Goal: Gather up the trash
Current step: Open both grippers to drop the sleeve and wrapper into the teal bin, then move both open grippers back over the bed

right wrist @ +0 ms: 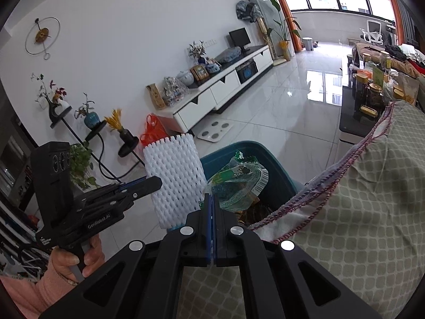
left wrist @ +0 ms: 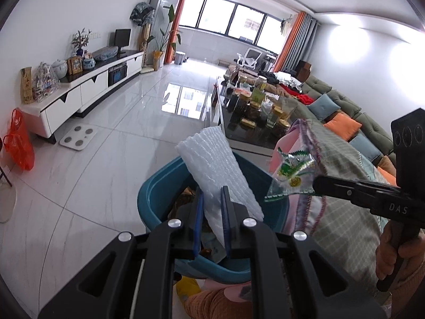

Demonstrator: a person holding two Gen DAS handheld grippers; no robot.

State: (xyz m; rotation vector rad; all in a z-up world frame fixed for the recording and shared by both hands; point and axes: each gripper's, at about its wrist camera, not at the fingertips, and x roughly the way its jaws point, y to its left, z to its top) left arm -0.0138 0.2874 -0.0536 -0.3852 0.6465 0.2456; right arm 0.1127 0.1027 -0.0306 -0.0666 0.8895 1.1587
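A white foam net sleeve (left wrist: 220,175), soft, ribbed and tube-shaped, is clamped between the blue pads of the left gripper (left wrist: 212,207); the jaws are nearly closed on it. In the right wrist view the same sleeve (right wrist: 175,180) is seen standing upright above the left side of a blue plastic bin (right wrist: 279,164). A crinkled clear wrapper (right wrist: 236,183) with green print and a barcode is pinched by its edge in the fully closed right gripper (right wrist: 211,204) and is held over the bin's opening. In the left wrist view the wrapper (left wrist: 289,175) is seen at the tip of the right gripper (left wrist: 318,183), above the right side of the bin (left wrist: 159,194), in which brownish scraps lie.

Both tools are angled downward toward the bin. Each is held by a bare hand (right wrist: 77,255) with a pink sleeve (right wrist: 16,295) at the wrist.

A quilted grey-green cover (right wrist: 358,199) with pink stitched edging lies just beside the bin. The floor (left wrist: 106,159) is of glossy white tile, and a white TV cabinet (left wrist: 87,93) stands along the wall. A table crowded with jars (left wrist: 255,106) is seen beyond the bin.
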